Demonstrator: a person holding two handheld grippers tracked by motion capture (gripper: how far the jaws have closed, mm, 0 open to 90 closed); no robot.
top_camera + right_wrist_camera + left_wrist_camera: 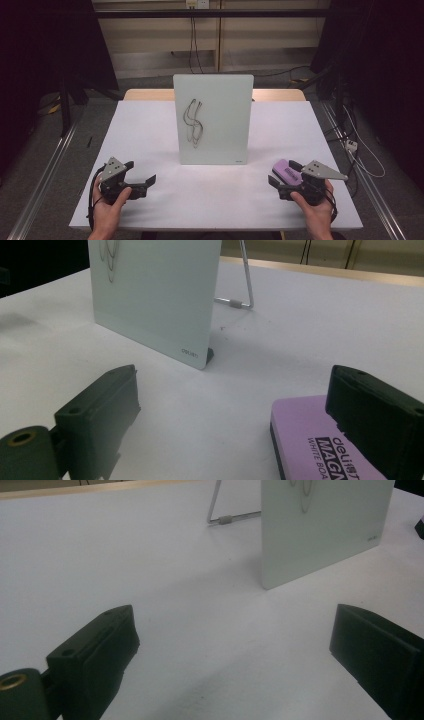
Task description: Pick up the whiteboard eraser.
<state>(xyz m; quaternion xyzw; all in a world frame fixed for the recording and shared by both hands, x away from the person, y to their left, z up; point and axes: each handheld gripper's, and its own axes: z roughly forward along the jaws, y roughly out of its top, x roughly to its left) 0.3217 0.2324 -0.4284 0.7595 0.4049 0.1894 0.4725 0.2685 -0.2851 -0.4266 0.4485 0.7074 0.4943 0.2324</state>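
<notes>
So far nothing is wiped: the scribble (193, 123) remains on the upright whiteboard (220, 145). The purple eraser (286, 172) lies on the counter (150, 135), unheld beside the wide-open right gripper (285, 176); the left gripper (141, 175) is also wide, empty.

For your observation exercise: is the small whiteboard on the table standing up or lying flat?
Standing up: the whiteboard rests on its bottom edge, propped by a wire stand behind it.
</notes>
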